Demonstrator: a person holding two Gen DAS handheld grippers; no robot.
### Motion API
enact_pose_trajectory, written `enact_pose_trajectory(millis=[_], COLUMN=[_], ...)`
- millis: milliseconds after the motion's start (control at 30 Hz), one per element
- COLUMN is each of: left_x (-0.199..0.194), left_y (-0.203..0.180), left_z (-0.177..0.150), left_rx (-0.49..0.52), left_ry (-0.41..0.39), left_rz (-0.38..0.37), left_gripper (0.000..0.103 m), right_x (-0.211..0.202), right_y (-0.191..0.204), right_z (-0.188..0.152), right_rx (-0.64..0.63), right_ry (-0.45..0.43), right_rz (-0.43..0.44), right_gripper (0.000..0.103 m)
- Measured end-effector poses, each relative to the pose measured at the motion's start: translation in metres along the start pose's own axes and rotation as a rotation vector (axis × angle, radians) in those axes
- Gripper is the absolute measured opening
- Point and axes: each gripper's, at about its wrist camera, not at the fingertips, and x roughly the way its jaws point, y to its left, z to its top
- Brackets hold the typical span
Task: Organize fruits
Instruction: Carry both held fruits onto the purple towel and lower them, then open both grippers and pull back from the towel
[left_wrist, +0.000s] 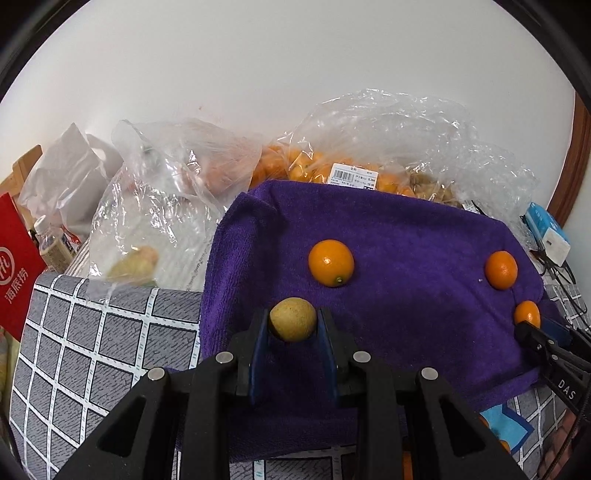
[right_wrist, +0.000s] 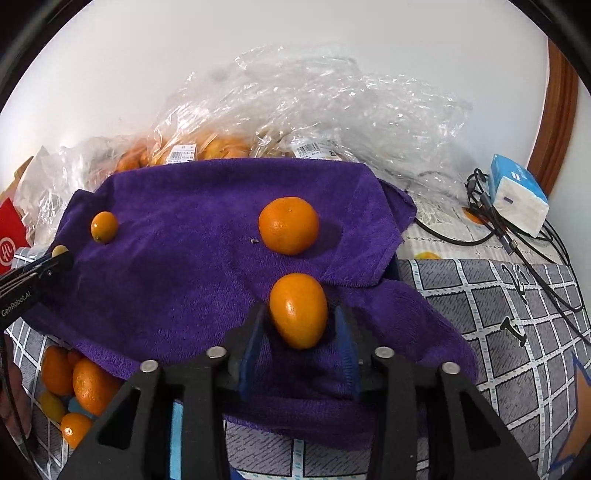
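Both hands are down on the purple towel (right_wrist: 177, 280) right now. The left gripper (left_wrist: 293, 321) is clamped tight on a small tan-yellow round fruit (left_wrist: 293, 319), maybe a longan, pads pressing on both sides of it, low over the towel's near-left part. The right gripper (right_wrist: 298, 317) has an oval kumquat (right_wrist: 298, 310) sitting between its blue pads (right_wrist: 345, 332), but there's a visible gap on each side, so it isn't gripping, the fruit looks to be resting on the cloth.

Already laid out: a mandarin (right_wrist: 289, 225) just beyond the kumquat, and a second kumquat (right_wrist: 104, 226) well off to the left.

What could go wrong: that towel is rumpled and slopes near the front edge, so a loose oval fruit could roll off toward the checked tablecloth (right_wrist: 498, 295) once the jaws pull back. Dragging a pad across it on the way out would do the same. The left one could squash its soft fruit if squeezed harder.
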Motion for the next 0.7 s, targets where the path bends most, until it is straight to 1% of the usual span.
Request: enact_pose_trajectory(millis=[133,200,300,400,467,533,600,700], left_x=[-0.001,-0.003,-0.007,-0.015,-0.021,-0.026,-0.030,-0.035], left_y=[0.001,0.001,0.004,0.008,0.009,0.010,0.011,0.016], left_z=[0.000,-0.001,0.000,0.001,0.002,0.002,0.001,0.000], left_rx=[-0.022,-0.026,-0.042,-0.073,-0.084,-0.090,-0.096,-0.112], left_ry=[-0.010,-0.020,-0.034,-0.059,-0.090,-0.124,-0.150,-0.168], left_rz=[-0.050,-0.058,-0.068,-0.099,-0.104,-0.098,-0.095,-0.118], left_gripper=[0.026,0.026,0.032,0.034,0.039,0.040,0.040,0.040], right_x=[-0.010,-0.013,-0.015,-0.019,-0.026,-0.033,-0.036,-0.037], right_y=[-0.002,-0.005,-0.013,-0.017,-0.016,-0.015,-0.014,-0.015], right_z=[0.000,0.001,0.001,0.002,0.003,0.003,0.004,0.004], right_rx=[0.008,0.026,0.075,0.101,0.098,0.087,0.081,0.097], right_ry=[-0.030,-0.043,-0.051,-0.068,-0.103,-0.138,-0.155,-0.141], right_rz=[0.002,-0.001,0.007,0.027,-0.002,-0.040,-0.056,-0.030], right_gripper=[0.064,0.065,0.065,0.065,0.065,0.065,0.065,0.065])
